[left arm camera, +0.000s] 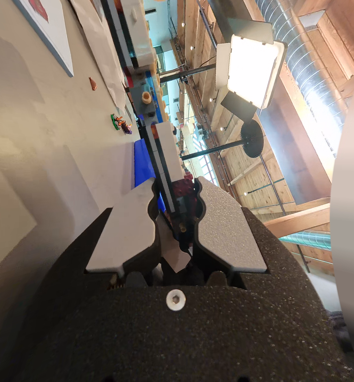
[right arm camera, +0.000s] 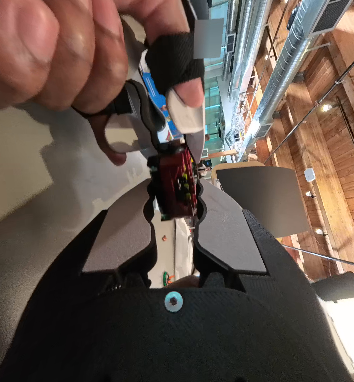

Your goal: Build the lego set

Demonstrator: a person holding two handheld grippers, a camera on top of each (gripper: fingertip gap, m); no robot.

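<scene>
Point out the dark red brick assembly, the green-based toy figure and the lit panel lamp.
Dark red brick assembly [right arm camera: 172, 186]: right wrist view, its side face.
Green-based toy figure [left arm camera: 120, 124]: left wrist view, its middle.
Lit panel lamp [left arm camera: 252, 68]: left wrist view, glowing face.

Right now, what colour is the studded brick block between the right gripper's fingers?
Dark red studded brick block, with small yellow bits on one face; the right wrist view shows it best.

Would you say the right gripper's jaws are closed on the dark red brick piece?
Closed on it: the dark red brick piece fills the right gripper, both pads touching.

Left claw [left arm camera: 175, 192] clamped on brick model [left arm camera: 168, 165], right claw [right arm camera: 174, 194] gripping its dark-red end [right arm camera: 175, 186], gloved hand [right arm camera: 68, 51] above
</scene>
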